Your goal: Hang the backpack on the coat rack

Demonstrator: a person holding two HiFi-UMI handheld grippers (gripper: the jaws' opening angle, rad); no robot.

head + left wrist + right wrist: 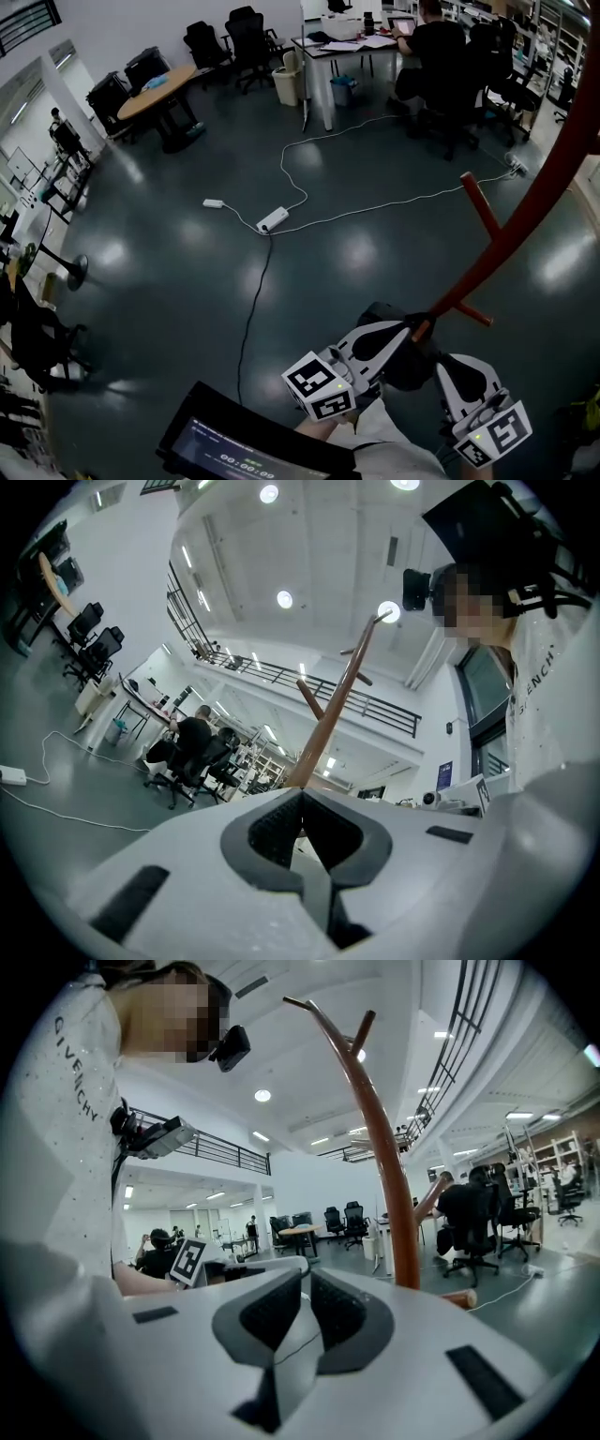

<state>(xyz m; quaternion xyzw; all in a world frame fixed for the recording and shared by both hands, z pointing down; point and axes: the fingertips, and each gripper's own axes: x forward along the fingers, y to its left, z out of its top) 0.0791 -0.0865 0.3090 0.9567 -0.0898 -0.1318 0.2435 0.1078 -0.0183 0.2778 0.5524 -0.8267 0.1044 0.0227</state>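
Both closed, left gripper (300,795) and right gripper (306,1275) flank coat rack (386,1162).

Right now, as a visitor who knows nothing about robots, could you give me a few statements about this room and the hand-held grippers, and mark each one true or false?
1. The coat rack is reddish-brown. True.
2. The white power strip lies on a table. False: it lies on the floor.
3. A person sits at a desk at the far end. True.
4. The left gripper has its jaws wide apart around the rack's pole. False: the jaws meet at their tips with nothing between them, and the pole stands beyond them.
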